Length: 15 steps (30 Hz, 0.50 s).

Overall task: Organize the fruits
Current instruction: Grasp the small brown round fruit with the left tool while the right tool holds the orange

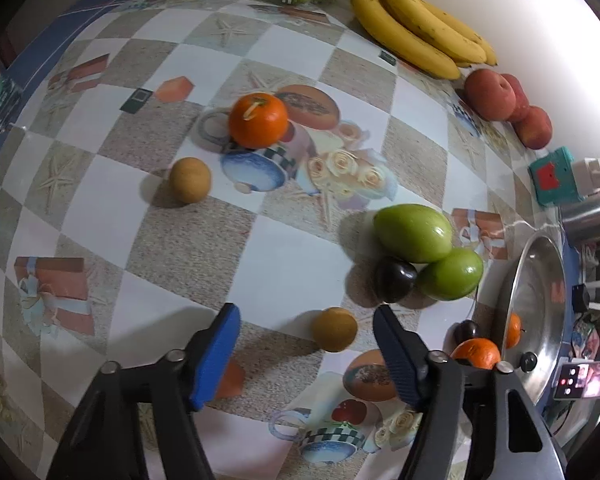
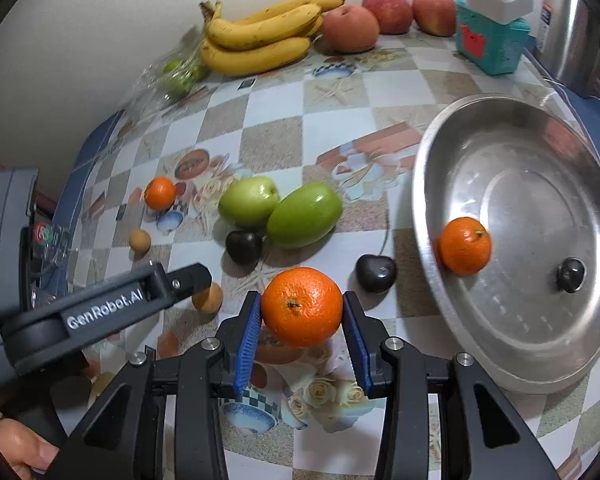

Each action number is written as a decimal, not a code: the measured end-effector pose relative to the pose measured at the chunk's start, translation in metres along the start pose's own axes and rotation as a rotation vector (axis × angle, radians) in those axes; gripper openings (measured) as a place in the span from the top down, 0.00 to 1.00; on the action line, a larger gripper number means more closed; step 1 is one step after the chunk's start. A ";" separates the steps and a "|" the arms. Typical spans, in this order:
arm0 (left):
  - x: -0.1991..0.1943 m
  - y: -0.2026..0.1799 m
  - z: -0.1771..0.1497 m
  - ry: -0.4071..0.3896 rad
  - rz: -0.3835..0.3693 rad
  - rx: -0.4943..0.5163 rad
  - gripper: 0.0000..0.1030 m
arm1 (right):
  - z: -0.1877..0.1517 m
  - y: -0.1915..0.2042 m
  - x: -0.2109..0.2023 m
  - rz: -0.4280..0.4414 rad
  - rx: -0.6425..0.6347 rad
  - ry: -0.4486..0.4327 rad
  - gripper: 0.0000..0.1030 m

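Note:
My right gripper (image 2: 302, 330) is shut on an orange (image 2: 302, 306) and holds it above the tablecloth, left of a steel pan (image 2: 512, 184). A second orange (image 2: 465, 246) lies in that pan. My left gripper (image 1: 306, 334) is open and empty above the table; a small tan fruit (image 1: 334, 329) lies between its fingertips' line, nearer the right finger. A third orange (image 1: 259, 120) sits farther off, with another tan fruit (image 1: 189, 180) to its left. Two green mangoes (image 1: 414, 232) and a dark plum (image 1: 395, 280) lie right of centre.
Bananas (image 2: 260, 36) and red apples (image 2: 350, 28) lie along the back wall. A teal box with a white charger (image 2: 492, 36) stands at the back right. A clear bag of green fruit (image 2: 176, 72) lies at the back left. Another dark plum (image 2: 376, 273) lies beside the pan.

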<state>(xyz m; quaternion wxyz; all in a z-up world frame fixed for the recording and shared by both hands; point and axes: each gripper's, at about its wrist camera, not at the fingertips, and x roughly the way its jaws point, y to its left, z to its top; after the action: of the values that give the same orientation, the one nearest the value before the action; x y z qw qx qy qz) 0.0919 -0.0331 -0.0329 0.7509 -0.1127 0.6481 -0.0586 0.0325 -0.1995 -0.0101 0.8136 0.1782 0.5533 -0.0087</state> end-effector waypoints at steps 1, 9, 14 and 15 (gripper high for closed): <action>0.001 -0.003 0.000 0.002 -0.001 0.007 0.39 | 0.001 -0.001 -0.001 0.002 0.004 -0.003 0.59; 0.009 -0.016 -0.003 0.012 0.010 0.052 0.57 | 0.002 -0.010 -0.007 0.004 0.027 -0.012 0.59; 0.014 -0.023 -0.003 0.013 0.022 0.075 0.67 | 0.002 -0.008 -0.007 0.010 0.024 -0.012 0.59; 0.014 -0.023 -0.003 0.013 0.024 0.078 0.70 | 0.002 -0.008 -0.007 0.012 0.024 -0.012 0.59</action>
<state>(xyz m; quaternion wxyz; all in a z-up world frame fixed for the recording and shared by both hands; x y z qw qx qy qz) 0.0920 -0.0595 -0.0411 0.7513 -0.0753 0.6513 -0.0756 0.0299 -0.2090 -0.0049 0.8147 0.1914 0.5472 -0.0117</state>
